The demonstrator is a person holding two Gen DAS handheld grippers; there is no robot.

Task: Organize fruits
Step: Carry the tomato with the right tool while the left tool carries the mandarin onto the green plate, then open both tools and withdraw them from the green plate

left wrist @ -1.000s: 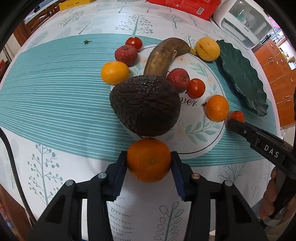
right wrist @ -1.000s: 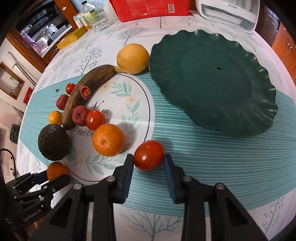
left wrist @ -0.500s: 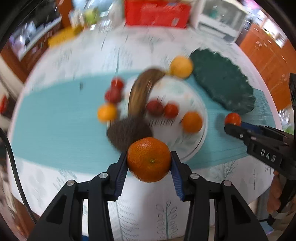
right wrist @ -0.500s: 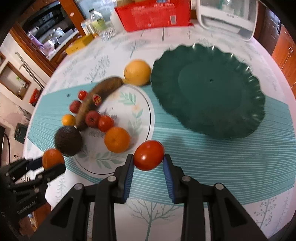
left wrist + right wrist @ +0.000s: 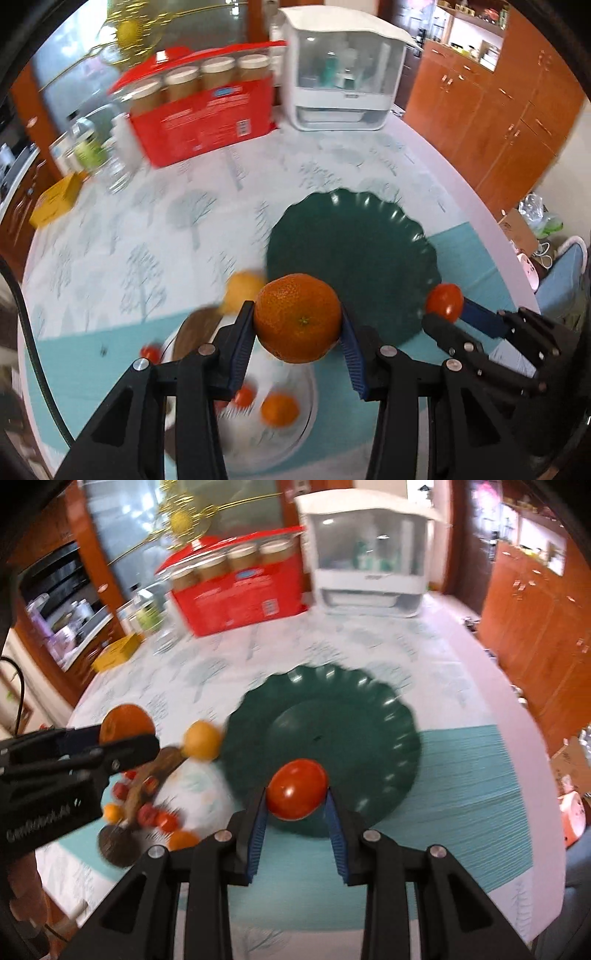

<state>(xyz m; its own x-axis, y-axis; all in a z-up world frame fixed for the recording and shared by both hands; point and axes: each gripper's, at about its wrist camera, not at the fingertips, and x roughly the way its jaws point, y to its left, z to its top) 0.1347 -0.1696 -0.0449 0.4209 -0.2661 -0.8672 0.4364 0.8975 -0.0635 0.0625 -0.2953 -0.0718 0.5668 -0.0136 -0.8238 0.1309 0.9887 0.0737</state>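
My left gripper (image 5: 297, 323) clamps a round orange mandarin (image 5: 297, 318) above the table, its stem dimple facing my camera; the loose fruit below smears into blur. My right gripper (image 5: 295, 805) pinches a red oval tomato (image 5: 297, 789), long axis crosswise, over the near rim of the dark green scalloped plate (image 5: 369, 731).

both views are taken from above the table's near edge, angled down and toward its far edge. the green plate (image 5: 354, 254) (image 5: 325, 734) and red box (image 5: 203, 122) (image 5: 240, 598) are shared.
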